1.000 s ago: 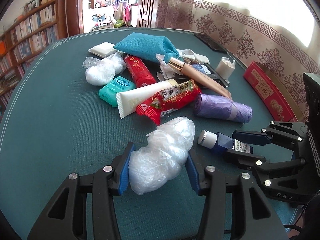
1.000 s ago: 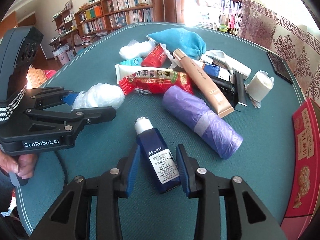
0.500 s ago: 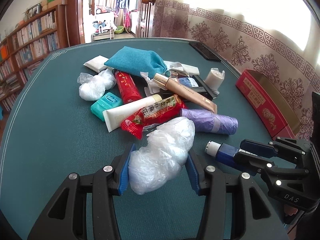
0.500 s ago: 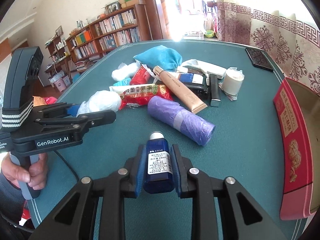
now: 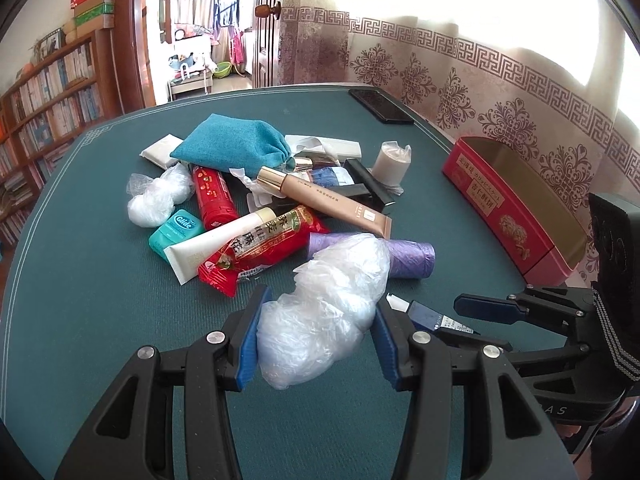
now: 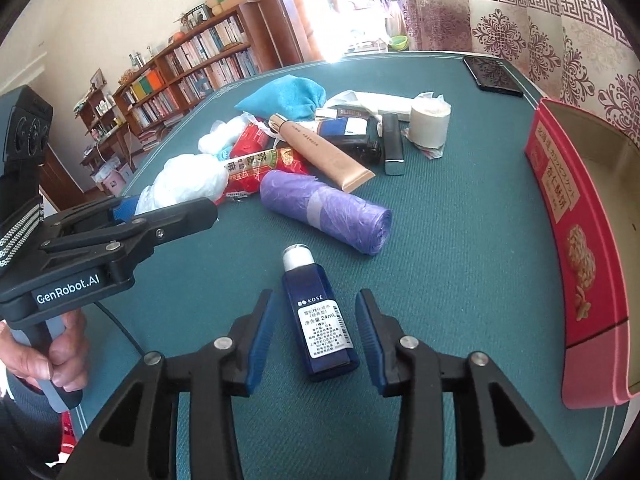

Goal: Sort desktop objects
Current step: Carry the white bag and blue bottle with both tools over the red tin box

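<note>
My left gripper (image 5: 316, 336) is shut on a crumpled clear plastic bag (image 5: 324, 308) and holds it above the green table. In the right wrist view the same bag (image 6: 188, 184) shows in that gripper at the left. My right gripper (image 6: 314, 336) is open, its jaws wide on either side of a dark blue Kosé bottle (image 6: 320, 320) that lies on the table with its white cap pointing away. The bottle (image 5: 428, 316) also shows partly in the left wrist view, beside the right gripper's fingers (image 5: 488, 308).
A pile lies mid-table: purple bag roll (image 6: 324, 208), red snack packet (image 5: 256, 248), white tube (image 5: 216, 240), beige tube (image 5: 324, 200), teal pouch (image 5: 232, 148), red bottle (image 5: 214, 196), floss box (image 5: 176, 232), second plastic bag (image 5: 156, 200), tape roll (image 6: 430, 124). An open red tin (image 6: 580, 248) stands at the right. A phone (image 5: 380, 106) lies far back.
My right gripper has opened and let go of the blue bottle, which now lies on the table between its jaws. My left gripper has risen, still holding the plastic bag.
</note>
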